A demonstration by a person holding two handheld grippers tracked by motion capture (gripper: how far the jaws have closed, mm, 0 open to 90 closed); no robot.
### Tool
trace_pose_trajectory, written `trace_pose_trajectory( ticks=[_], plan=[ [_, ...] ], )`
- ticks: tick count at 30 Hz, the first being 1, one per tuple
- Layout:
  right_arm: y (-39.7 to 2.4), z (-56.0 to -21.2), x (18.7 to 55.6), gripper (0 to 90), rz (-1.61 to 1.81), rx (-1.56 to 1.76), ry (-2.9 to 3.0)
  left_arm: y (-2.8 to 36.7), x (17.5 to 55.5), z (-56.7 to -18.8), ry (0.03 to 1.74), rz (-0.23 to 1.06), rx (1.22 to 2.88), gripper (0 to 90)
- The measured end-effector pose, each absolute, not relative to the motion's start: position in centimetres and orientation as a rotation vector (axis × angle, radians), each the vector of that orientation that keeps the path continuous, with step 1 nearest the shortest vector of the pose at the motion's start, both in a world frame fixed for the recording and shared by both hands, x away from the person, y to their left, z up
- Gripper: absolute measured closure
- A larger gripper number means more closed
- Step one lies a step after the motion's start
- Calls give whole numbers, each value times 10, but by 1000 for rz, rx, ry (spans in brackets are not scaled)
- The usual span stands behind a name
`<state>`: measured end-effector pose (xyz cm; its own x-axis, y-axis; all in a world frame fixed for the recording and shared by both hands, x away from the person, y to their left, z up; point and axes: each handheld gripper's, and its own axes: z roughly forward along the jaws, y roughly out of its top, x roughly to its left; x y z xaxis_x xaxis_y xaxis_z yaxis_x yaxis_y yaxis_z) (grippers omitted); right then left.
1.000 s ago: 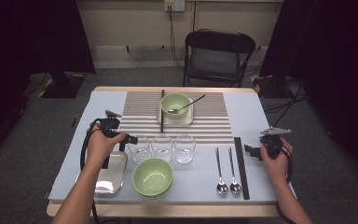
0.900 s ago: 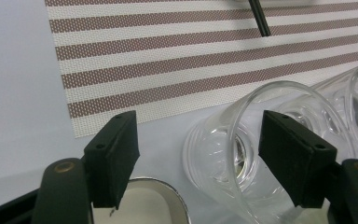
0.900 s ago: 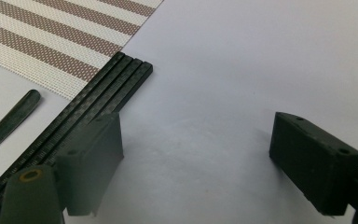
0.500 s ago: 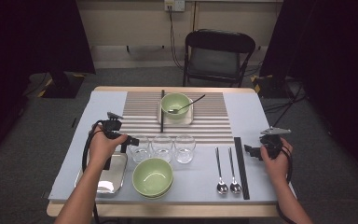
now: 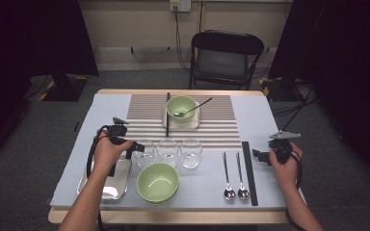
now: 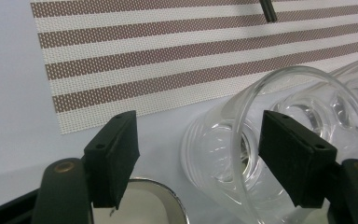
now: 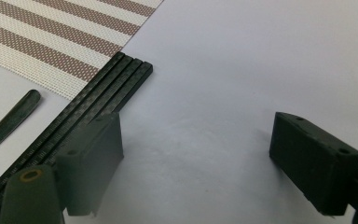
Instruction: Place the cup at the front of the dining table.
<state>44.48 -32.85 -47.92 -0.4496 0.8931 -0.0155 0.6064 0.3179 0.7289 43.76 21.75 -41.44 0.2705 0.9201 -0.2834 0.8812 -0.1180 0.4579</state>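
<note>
From above, the left gripper [image 5: 134, 146] sits just left of the nearest glass [image 5: 145, 152], the right gripper [image 5: 259, 155] just right of the black bar [image 5: 249, 172].

In the left gripper view, released jaws straddle that glass's rim, unpressed.

In the right gripper view, jaws gape, the bar beside the left one.

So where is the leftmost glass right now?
High view: the leftmost glass stands left of centre, beside the left gripper, above the near green bowl.
</note>
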Motion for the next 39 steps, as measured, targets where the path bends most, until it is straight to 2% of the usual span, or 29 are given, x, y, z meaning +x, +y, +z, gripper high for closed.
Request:
trace_pose_trajectory(
  ticks=[28,39],
  plan=[
    [-329,-479,445,162,928,1328,2172,210,439,-419,1603,111,2025,218],
    [-328,-479,445,162,928,1328,2172,209,439,-426,1638,106,2019,347]
  ],
)
